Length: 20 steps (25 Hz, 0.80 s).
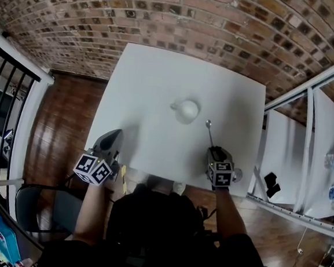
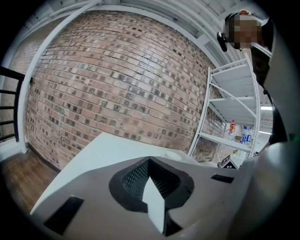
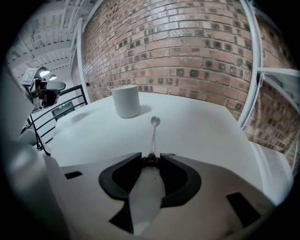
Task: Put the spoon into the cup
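Where the head view looks down, the spoon (image 1: 209,132) lies lengthwise ahead of our right gripper (image 1: 214,150), with the cup (image 1: 186,110) near, left of its bowl. Left gripper view: our left gripper (image 2: 149,159) is pressed together, empty. Right gripper view: our jaws pinch the handle's end.

Table (image 1: 160,83): stands before me, its far edge against the brick wall (image 1: 166,13).
Cup (image 1: 186,110): on the table near its middle, ahead of both my grippers.
Spoon (image 1: 209,132): flat on the table, just right of the cup and nearer me, with the bowl end pointing away.
Right gripper (image 3: 151,159): at the table's near right, my jaws on the spoon's handle end.
Left gripper (image 2: 148,159): at the near left edge, well apart from the cup.
Shelving (image 1: 287,152): right of the table.
Railing (image 1: 7,98): left of it.
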{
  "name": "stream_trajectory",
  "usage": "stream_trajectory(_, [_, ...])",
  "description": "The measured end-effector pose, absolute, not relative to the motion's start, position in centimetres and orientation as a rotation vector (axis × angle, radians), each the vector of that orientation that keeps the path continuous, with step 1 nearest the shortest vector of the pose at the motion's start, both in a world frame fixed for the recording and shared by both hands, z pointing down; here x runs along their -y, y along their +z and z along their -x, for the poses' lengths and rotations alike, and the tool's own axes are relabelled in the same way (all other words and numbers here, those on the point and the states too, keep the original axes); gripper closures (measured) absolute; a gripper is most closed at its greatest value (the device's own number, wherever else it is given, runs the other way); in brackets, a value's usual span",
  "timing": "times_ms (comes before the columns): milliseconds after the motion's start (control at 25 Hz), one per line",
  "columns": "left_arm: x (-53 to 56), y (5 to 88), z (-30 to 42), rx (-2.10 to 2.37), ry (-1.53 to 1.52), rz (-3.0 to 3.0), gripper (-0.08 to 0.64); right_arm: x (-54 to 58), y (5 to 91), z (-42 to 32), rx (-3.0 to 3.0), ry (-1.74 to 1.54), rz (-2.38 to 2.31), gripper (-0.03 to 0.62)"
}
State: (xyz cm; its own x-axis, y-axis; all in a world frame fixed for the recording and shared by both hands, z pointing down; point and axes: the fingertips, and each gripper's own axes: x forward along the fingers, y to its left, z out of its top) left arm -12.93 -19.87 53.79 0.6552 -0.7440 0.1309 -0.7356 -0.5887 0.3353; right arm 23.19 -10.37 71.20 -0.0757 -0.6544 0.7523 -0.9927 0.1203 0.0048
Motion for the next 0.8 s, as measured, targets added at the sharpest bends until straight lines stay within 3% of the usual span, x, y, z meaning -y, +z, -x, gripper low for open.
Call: stream_trajectory(800, [19.5, 50.4, 12.8, 1.170, -0.089, -2.601, 0.557, 12.8, 63.6, -24.5, 1.884, 0.531, -1.709, 0.466])
